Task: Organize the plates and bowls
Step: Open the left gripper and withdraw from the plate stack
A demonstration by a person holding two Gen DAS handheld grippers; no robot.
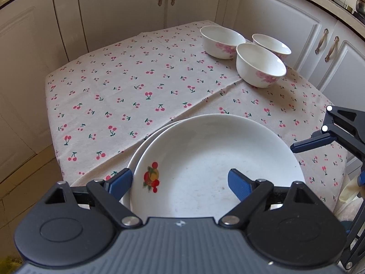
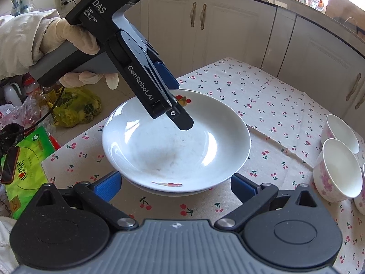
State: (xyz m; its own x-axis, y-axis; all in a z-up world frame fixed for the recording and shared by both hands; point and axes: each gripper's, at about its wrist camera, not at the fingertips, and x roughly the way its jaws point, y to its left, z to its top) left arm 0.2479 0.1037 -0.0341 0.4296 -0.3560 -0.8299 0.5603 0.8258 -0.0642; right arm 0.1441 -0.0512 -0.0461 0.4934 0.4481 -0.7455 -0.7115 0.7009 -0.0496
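Observation:
A white deep plate (image 1: 216, 155) (image 2: 175, 146) with a fruit print lies stacked on a second white plate (image 1: 139, 150) (image 2: 173, 193) near the edge of the cherry-print tablecloth (image 1: 136, 86). My left gripper (image 1: 180, 183) (image 2: 182, 114) hovers open over its rim, one finger above the inside and the other outside, pads not touching. My right gripper (image 2: 175, 187) (image 1: 310, 130) is open at the opposite rim, low beside the stack. Three white bowls with pink flowers (image 1: 222, 41) (image 1: 271, 45) (image 1: 260, 66) stand apart at the far corner.
White cabinets (image 1: 127, 6) wrap closely around the small table. A gloved hand (image 2: 75, 38) holds the left gripper. Beyond the table edge lie a green package (image 2: 25, 166), plastic bags (image 2: 75, 105) and bottles. Open cloth stretches between the plates and the bowls.

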